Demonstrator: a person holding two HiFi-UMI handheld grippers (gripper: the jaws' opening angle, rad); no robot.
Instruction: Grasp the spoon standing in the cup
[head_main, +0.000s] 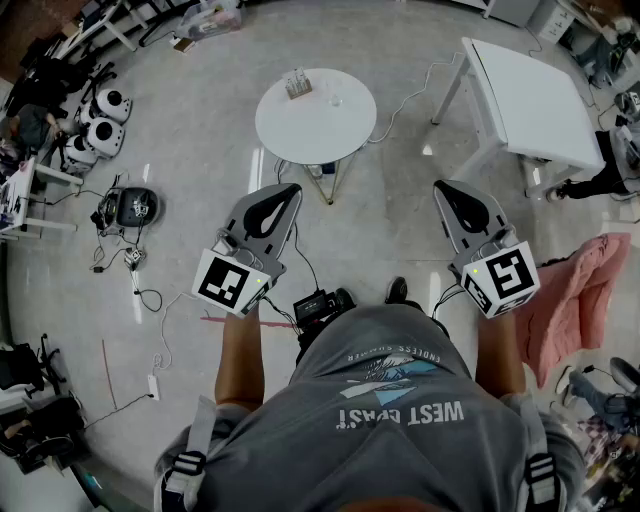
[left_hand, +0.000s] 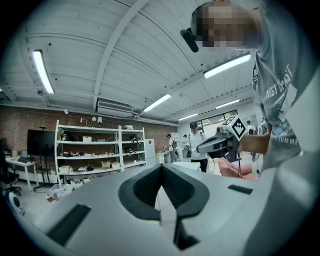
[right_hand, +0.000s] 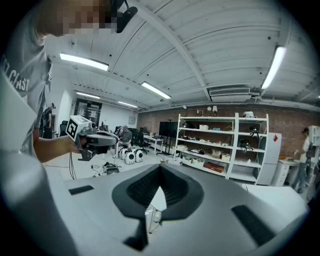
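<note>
Closed left gripper (head_main: 289, 189), right gripper (head_main: 441, 186), well short of table (head_main: 330, 132) edge.

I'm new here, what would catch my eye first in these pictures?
Two grey handheld devices, the left tool and right tool, both shut and empty, each with a black-and-white marker cube, are held out in front of the person. Ahead of them stands a round white table carrying a few items too small to identify. A pink cloth shows at far right.

cup (head_main: 298, 88) | upright, far-left on round table (head_main: 340, 135) | spoon (head_main: 296, 76) standing inside, detail unreadable
</note>
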